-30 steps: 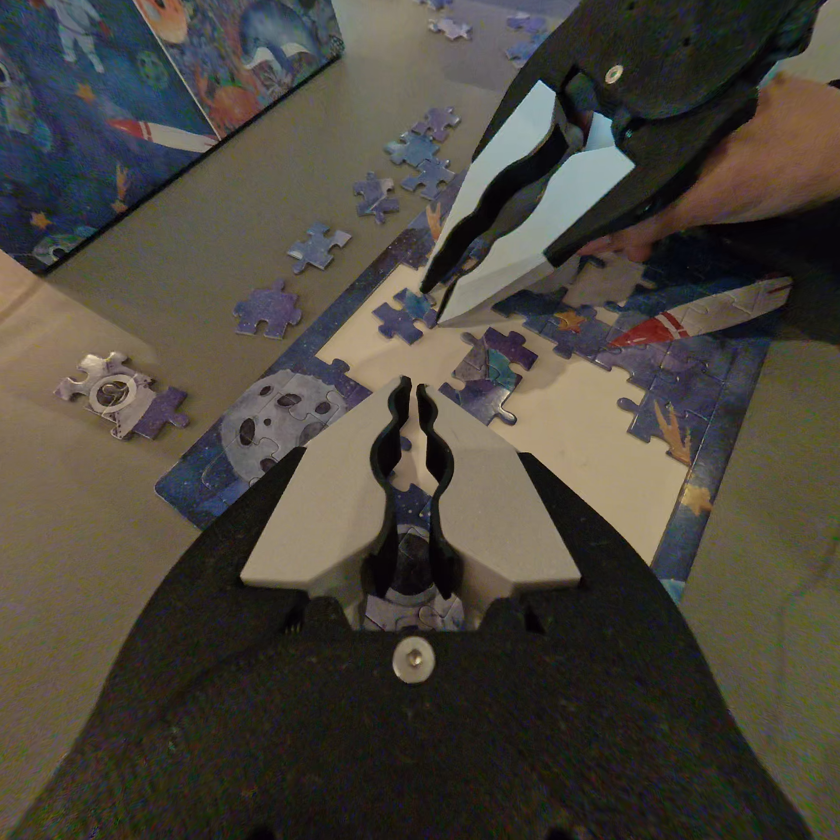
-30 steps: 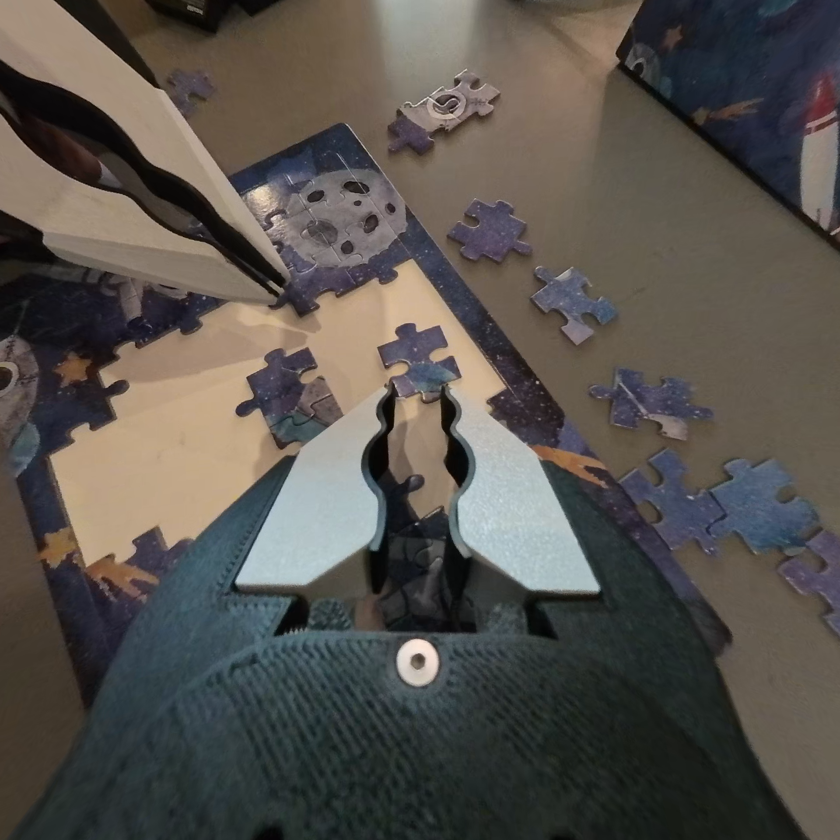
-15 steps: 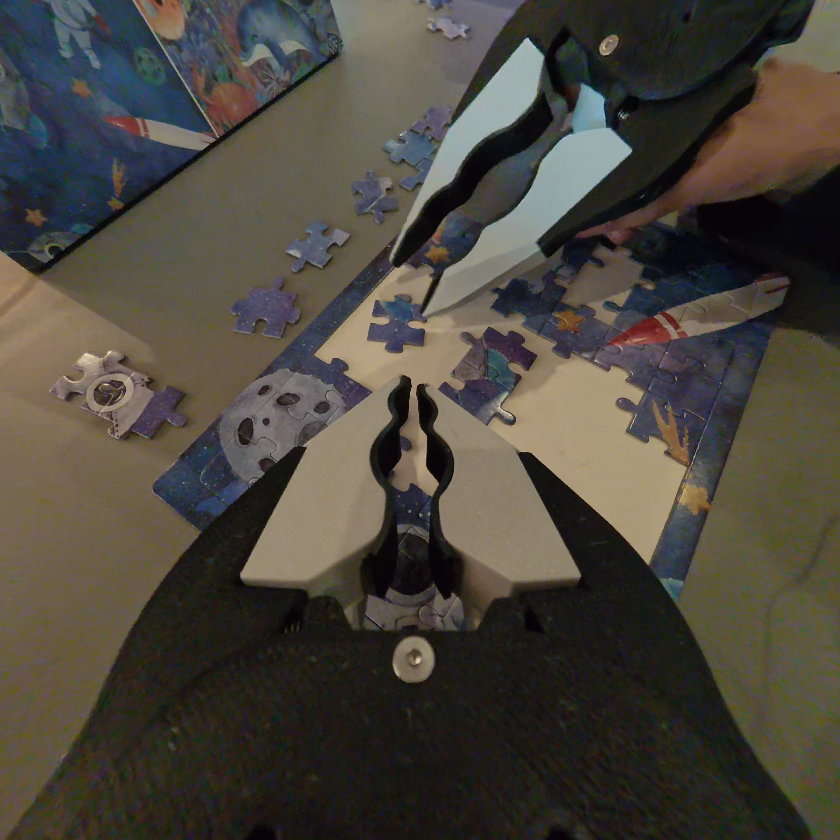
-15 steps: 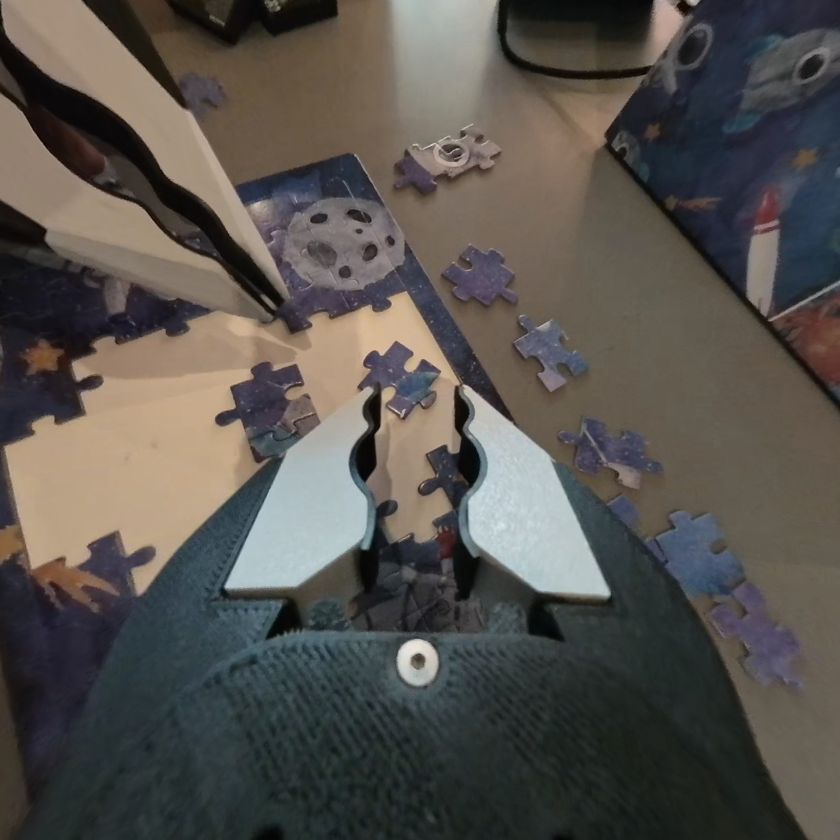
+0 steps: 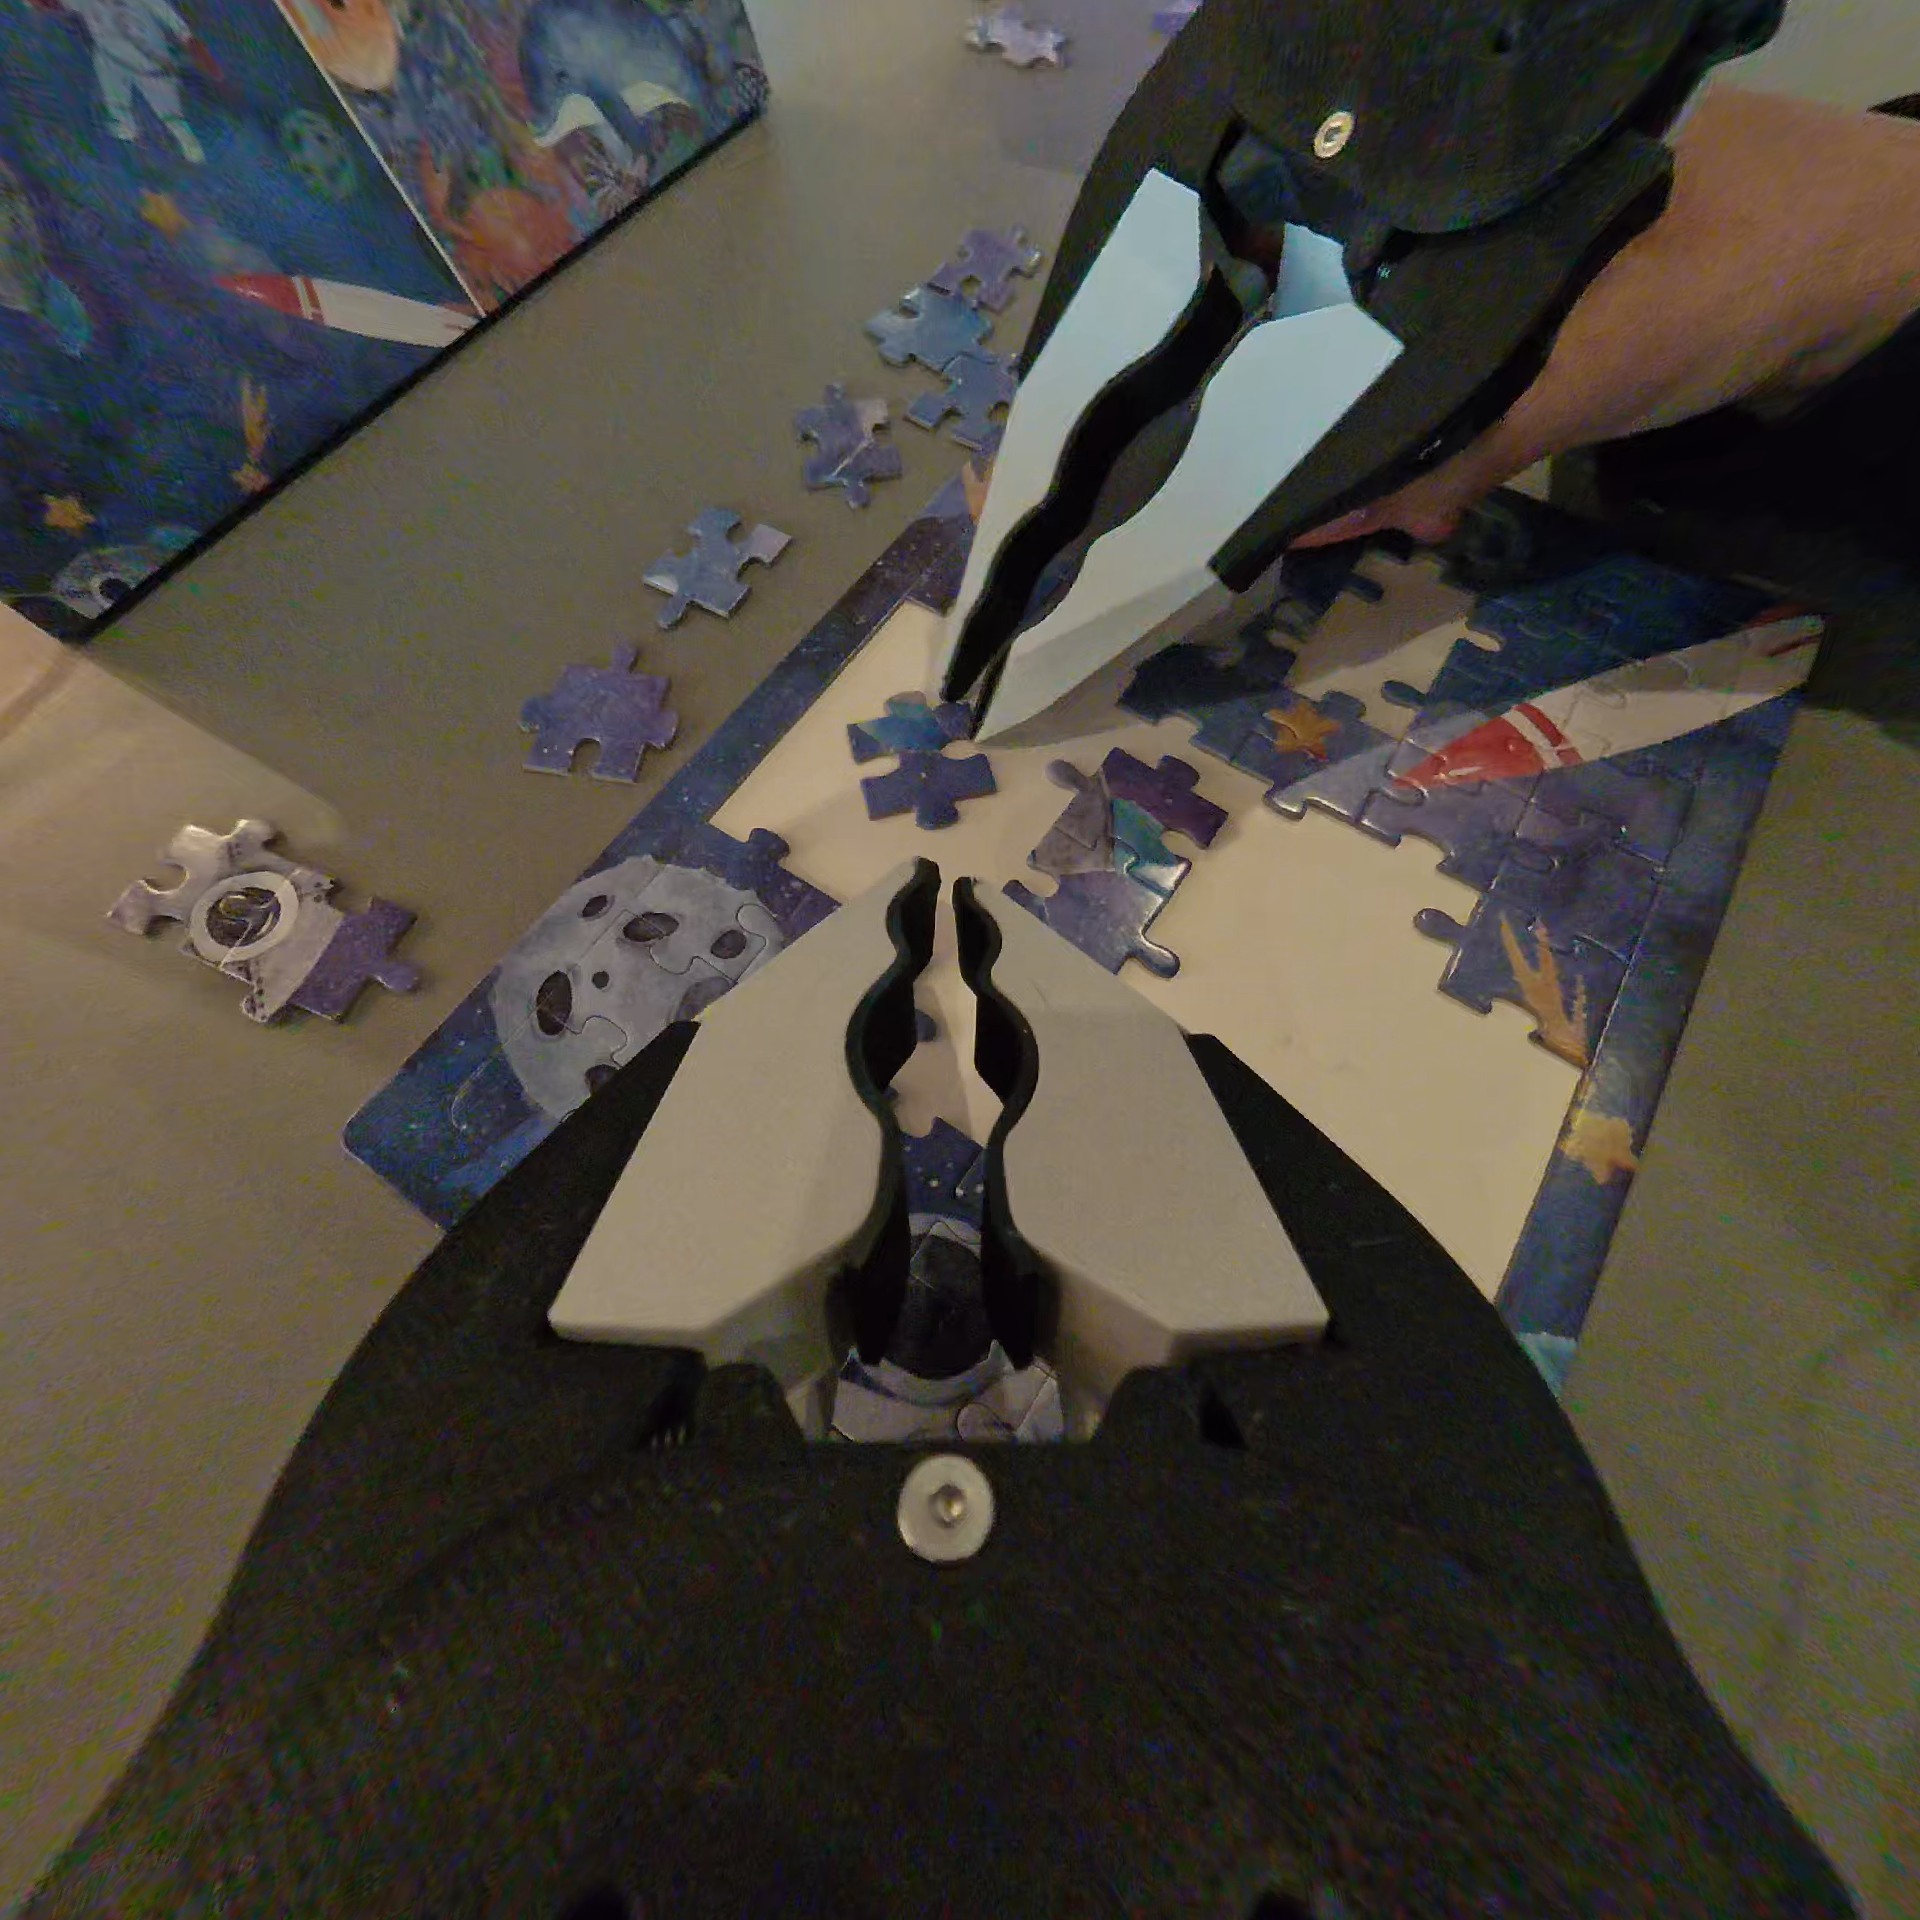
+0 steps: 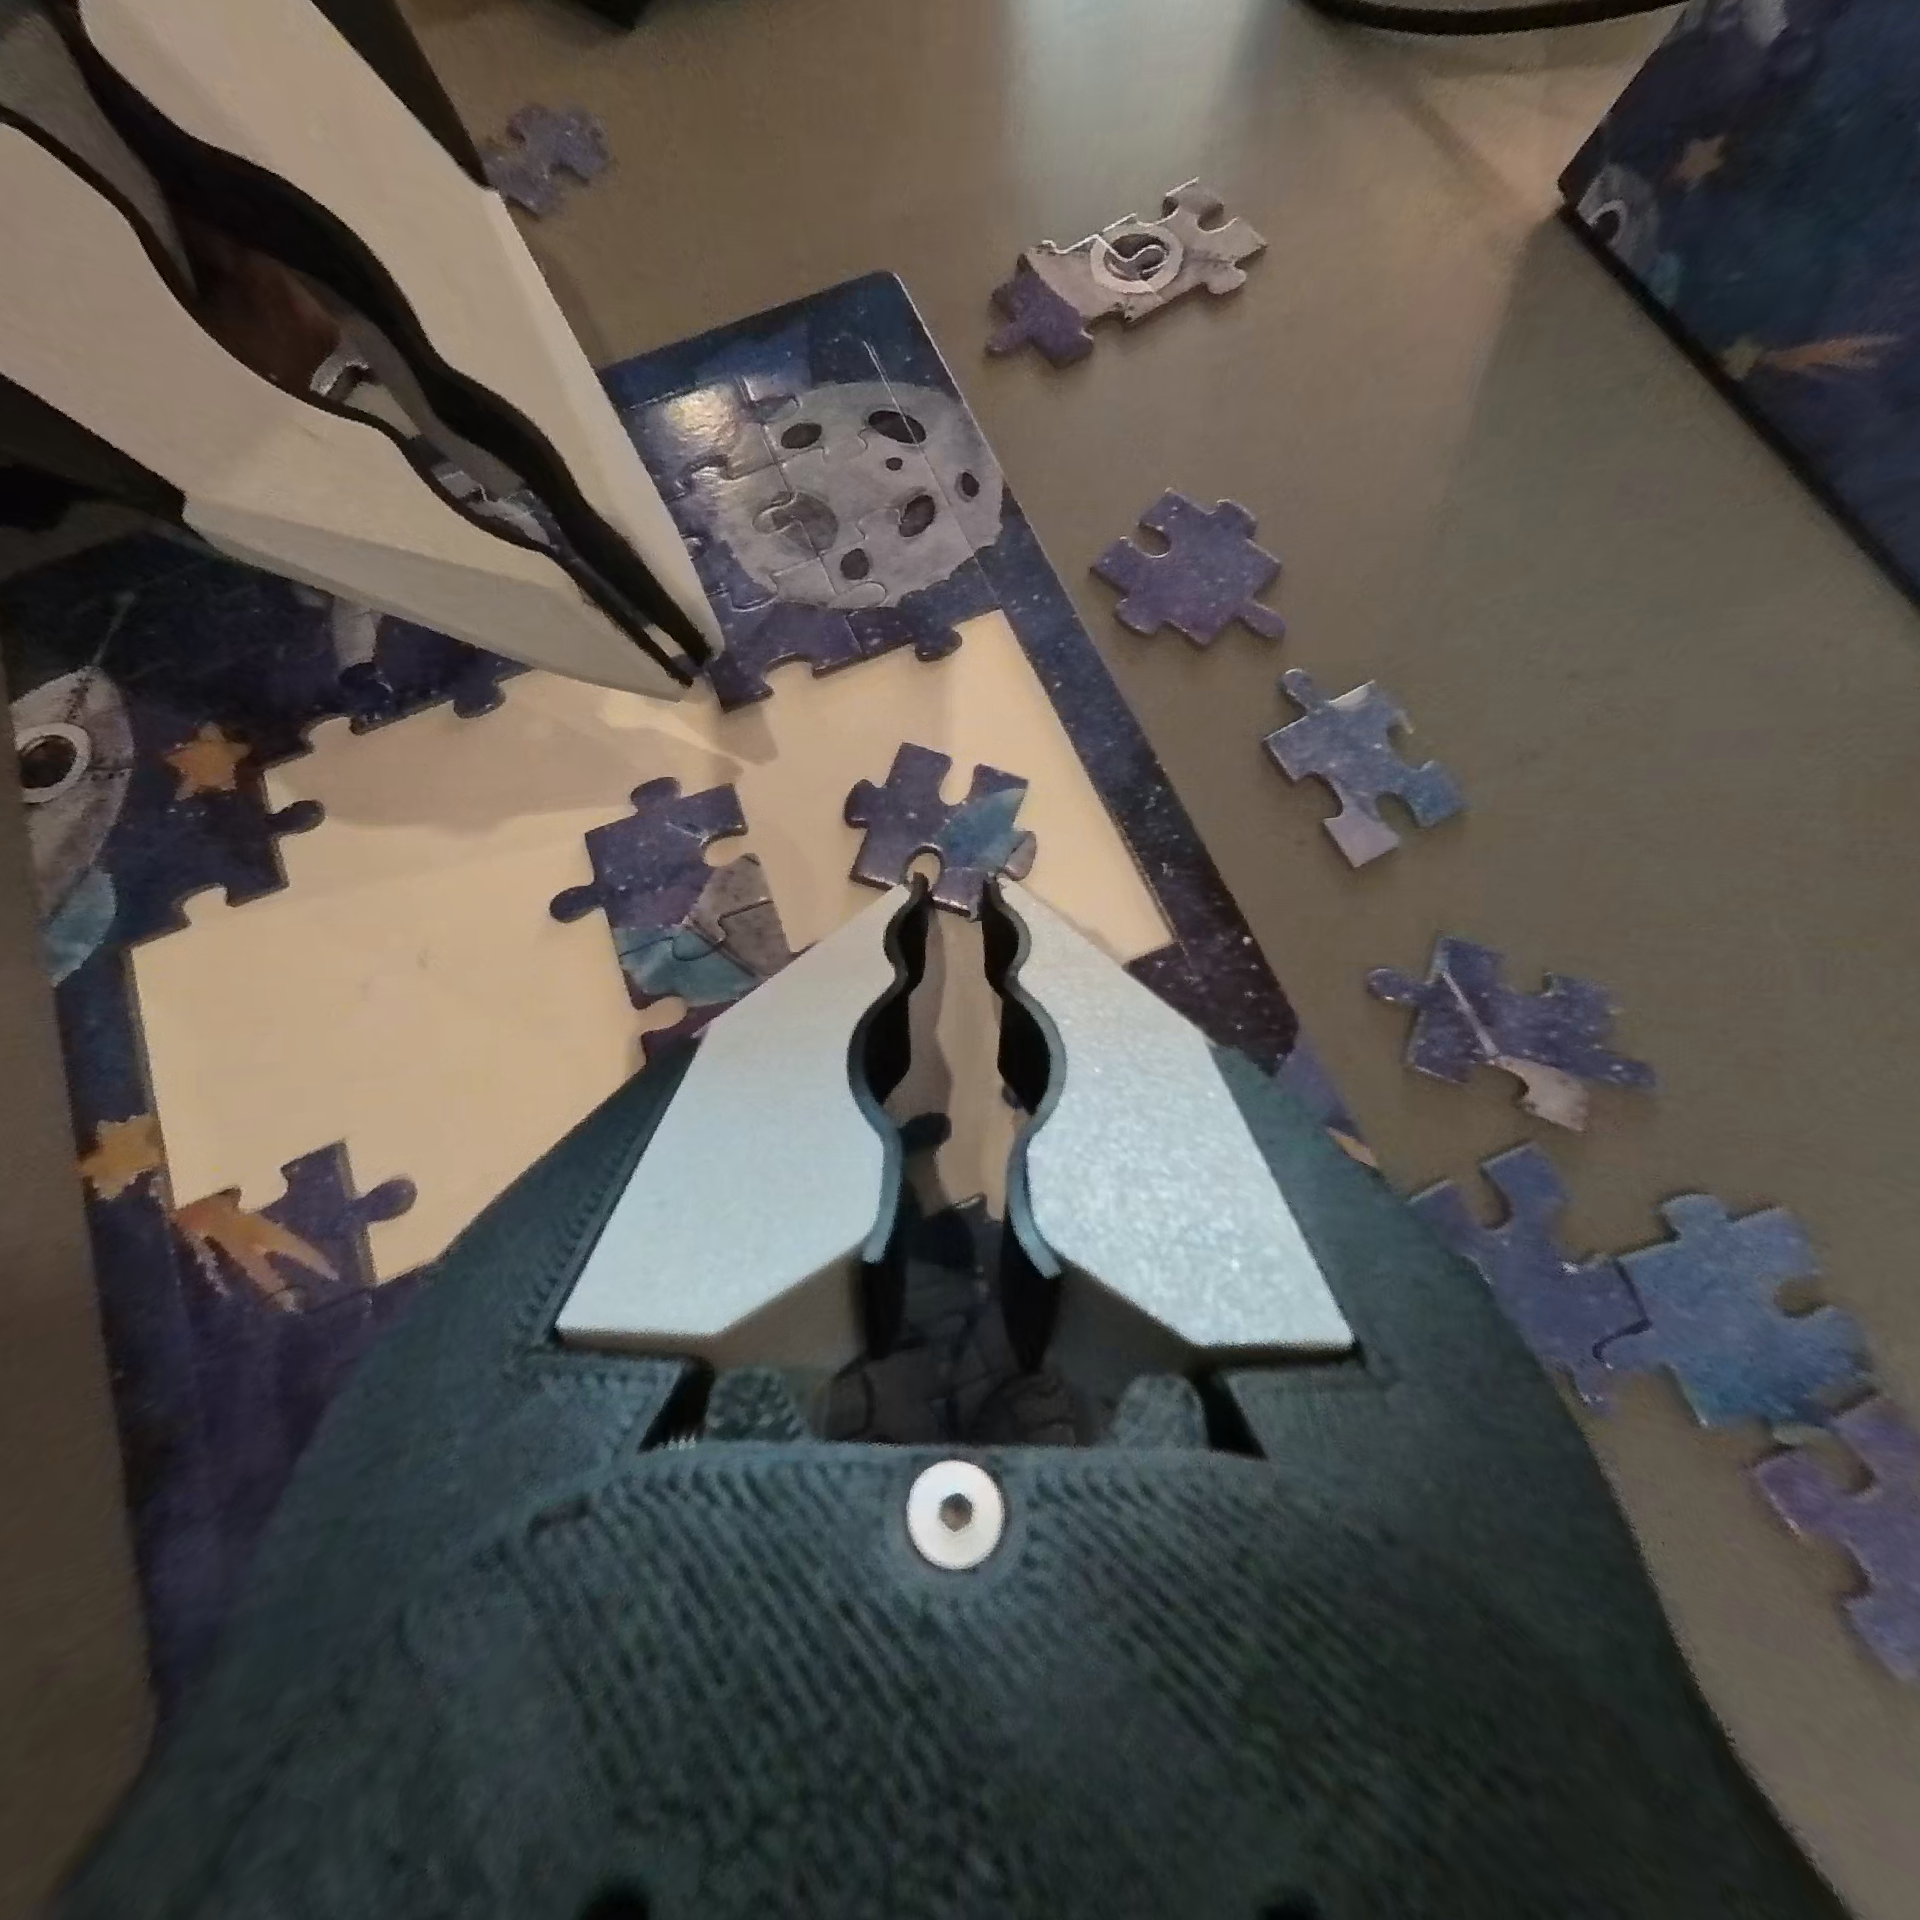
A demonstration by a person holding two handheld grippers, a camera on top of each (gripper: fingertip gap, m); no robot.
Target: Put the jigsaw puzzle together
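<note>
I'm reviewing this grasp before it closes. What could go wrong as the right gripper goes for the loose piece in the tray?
1. The right gripper meets the flat loose piece only at its near edge; closing may push it instead of lifting it.
2. A slide could knock the joined pair close beside it.
3. The left gripper hangs just beyond over the moon section, so lifting could bump it.

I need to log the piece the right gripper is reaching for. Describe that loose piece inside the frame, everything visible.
The loose piece is flat cardboard, dark starry blue with a lighter blue patch, knobs and sockets around its edge. It lies face up on the cream tray floor, near the dark border, apart from the joined cluster. The right gripper, slightly open, has its fingertips at the piece's near edge; a grip isn't clear.
</note>
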